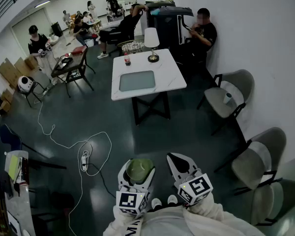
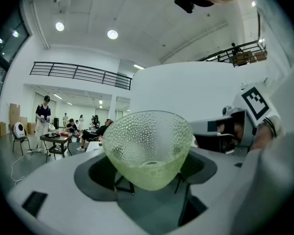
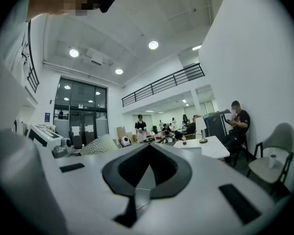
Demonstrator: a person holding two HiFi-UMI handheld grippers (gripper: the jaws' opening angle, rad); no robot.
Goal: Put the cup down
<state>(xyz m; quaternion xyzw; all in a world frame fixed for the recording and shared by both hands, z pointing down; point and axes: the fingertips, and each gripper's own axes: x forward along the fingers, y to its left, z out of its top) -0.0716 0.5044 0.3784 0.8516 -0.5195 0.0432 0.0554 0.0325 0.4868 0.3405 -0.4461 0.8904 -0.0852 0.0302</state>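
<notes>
While the left tongs (image 2: 147, 179) pinch the cup (image 2: 148, 146) by its lower wall, in mid-air, the right tongs (image 3: 146, 166) are pressed together, empty. Cup looks like dimpled green glass: rigid, light, breakable. Best gripped low on the sides.

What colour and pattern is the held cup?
The cup is pale translucent green, dimpled all over; left gripper view shows it best.

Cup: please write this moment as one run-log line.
left gripper: holds cup | right gripper: shut, empty | cup: not yet down
</notes>
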